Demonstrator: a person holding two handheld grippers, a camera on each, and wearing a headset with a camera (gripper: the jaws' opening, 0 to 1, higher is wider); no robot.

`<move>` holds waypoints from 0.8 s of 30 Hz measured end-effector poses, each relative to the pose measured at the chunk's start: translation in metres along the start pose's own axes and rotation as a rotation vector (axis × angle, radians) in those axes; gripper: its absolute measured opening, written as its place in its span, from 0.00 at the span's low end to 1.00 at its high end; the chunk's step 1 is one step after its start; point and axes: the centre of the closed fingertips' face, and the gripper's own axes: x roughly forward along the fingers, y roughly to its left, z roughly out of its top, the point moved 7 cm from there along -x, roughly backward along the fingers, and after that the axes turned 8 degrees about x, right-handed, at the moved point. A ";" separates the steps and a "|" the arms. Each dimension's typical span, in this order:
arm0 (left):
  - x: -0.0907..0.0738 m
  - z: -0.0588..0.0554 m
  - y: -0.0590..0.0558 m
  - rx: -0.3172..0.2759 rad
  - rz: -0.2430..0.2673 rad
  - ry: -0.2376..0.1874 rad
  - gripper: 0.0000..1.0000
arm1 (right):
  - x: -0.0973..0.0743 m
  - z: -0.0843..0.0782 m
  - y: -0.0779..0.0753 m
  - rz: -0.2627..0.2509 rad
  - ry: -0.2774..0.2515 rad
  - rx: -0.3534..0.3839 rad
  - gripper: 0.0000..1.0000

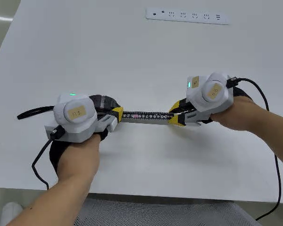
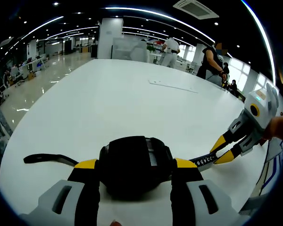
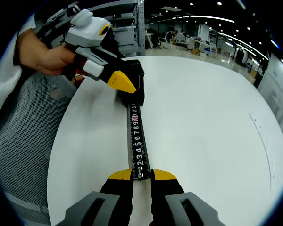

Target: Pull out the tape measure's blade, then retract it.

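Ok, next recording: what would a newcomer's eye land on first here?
The tape measure blade, numbers showing, is stretched low across the white table between the two hands. The left tongs clamp the black tape measure case, and the right tongs pinch the blade's free end. A white power strip lies near the table's far edge.
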 end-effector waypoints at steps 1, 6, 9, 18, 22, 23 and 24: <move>0.000 0.000 0.000 -0.002 -0.001 0.000 0.56 | 0.001 0.001 0.000 0.001 -0.001 0.000 0.11; 0.000 0.000 0.000 0.000 -0.002 0.000 0.56 | 0.007 0.008 0.002 0.010 -0.006 -0.007 0.11; 0.000 0.000 0.000 -0.004 -0.004 -0.001 0.56 | 0.009 0.013 0.002 0.010 -0.010 -0.010 0.11; 0.000 0.001 0.001 -0.006 -0.007 0.000 0.56 | 0.020 0.023 0.003 0.023 -0.025 -0.006 0.11; 0.001 0.001 0.000 -0.007 -0.006 -0.001 0.56 | 0.025 0.031 0.005 0.027 -0.033 -0.005 0.11; 0.001 0.000 0.000 -0.007 -0.007 -0.001 0.56 | 0.027 0.032 0.005 0.028 -0.033 -0.005 0.11; 0.001 0.000 0.000 -0.006 -0.007 0.000 0.56 | 0.029 0.033 0.005 0.032 -0.033 -0.003 0.11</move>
